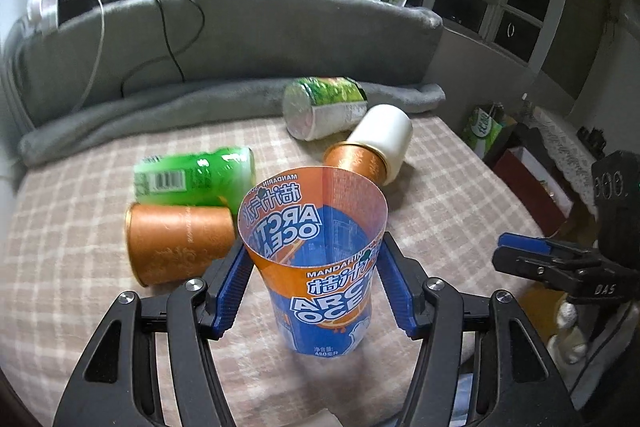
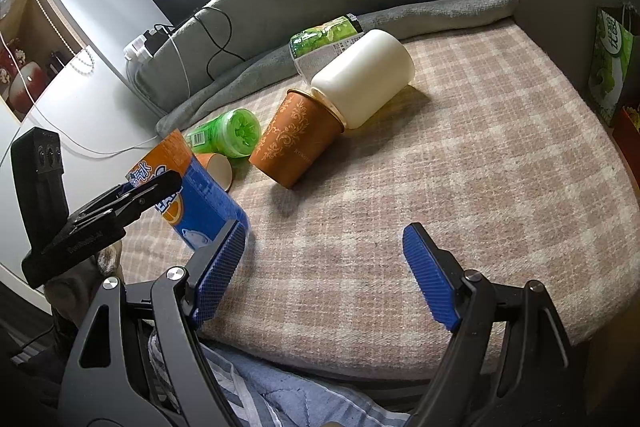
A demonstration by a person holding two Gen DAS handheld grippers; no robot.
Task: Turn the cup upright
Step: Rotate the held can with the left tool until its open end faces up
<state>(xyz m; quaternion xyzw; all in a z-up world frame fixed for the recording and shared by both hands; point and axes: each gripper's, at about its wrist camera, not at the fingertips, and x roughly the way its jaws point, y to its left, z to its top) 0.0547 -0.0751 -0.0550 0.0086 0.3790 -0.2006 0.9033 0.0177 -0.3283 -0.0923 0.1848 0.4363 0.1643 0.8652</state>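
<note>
The clear plastic cup with the orange-and-blue Arctic Ocean mandarin label [image 1: 316, 259] is standing mouth-up on the pink-and-cream checked blanket [image 1: 80, 211], near the front edge, so the flip looks basically done to me.

Main risk from here: the thing is thin and light, and it sits on soft fabric. The left gripper [image 1: 316, 287] has its blue ribbed pads on either side of the cup wall, right at it. I honestly cannot tell if they are pressing or have just let go. If a pad drags on the way out, I'd guess the cup tips straight over again. Too much squeeze would probably buckle the wall.

Also crowded behind it: 2 copper-orange paper cups [image 1: 176, 243], a green plastic bottle [image 1: 196, 179] and a white cylindrical cup [image 2: 364, 79] all lie on their sides, so a wide swing could knock something rolling.

The left gripper comes in low and level from the near side. The right gripper [image 2: 328, 275] hangs off to the right, spread wide with nothing in it, over bare blanket.
</note>
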